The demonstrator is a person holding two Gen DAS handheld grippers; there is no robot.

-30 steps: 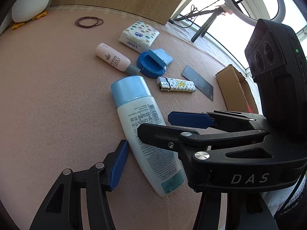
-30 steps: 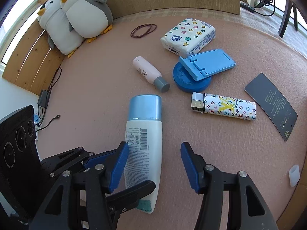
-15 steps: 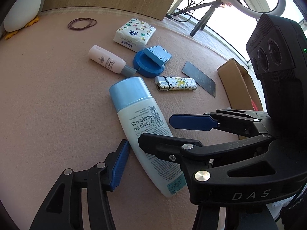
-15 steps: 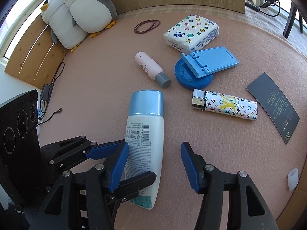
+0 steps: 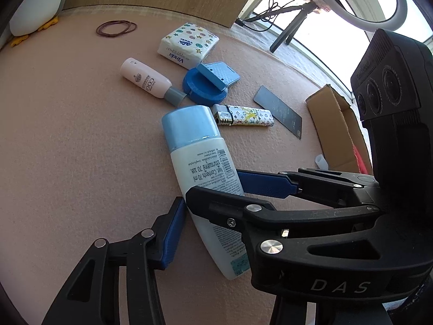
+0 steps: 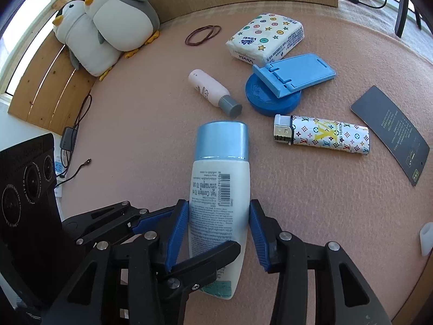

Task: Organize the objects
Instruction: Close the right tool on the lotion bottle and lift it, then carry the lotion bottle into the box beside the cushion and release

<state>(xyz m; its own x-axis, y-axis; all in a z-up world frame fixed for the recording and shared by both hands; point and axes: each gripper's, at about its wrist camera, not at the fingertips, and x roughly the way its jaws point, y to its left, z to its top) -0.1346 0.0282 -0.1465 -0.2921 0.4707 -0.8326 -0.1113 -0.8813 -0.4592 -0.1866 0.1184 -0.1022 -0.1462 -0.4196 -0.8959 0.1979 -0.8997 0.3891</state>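
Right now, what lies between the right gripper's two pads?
In the right wrist view, the white bottle with the blue cap lies between the closing pads of the right gripper.

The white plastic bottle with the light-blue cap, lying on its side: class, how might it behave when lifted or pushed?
The white plastic bottle with the light-blue cap looks rigid and light. Its flattened body probably slides, not rolls. Its smooth sides could slip.

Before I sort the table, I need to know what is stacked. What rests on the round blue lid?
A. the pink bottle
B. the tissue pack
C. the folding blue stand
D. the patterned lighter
C: the folding blue stand lies across the round blue lid; the other three lie on the mat.
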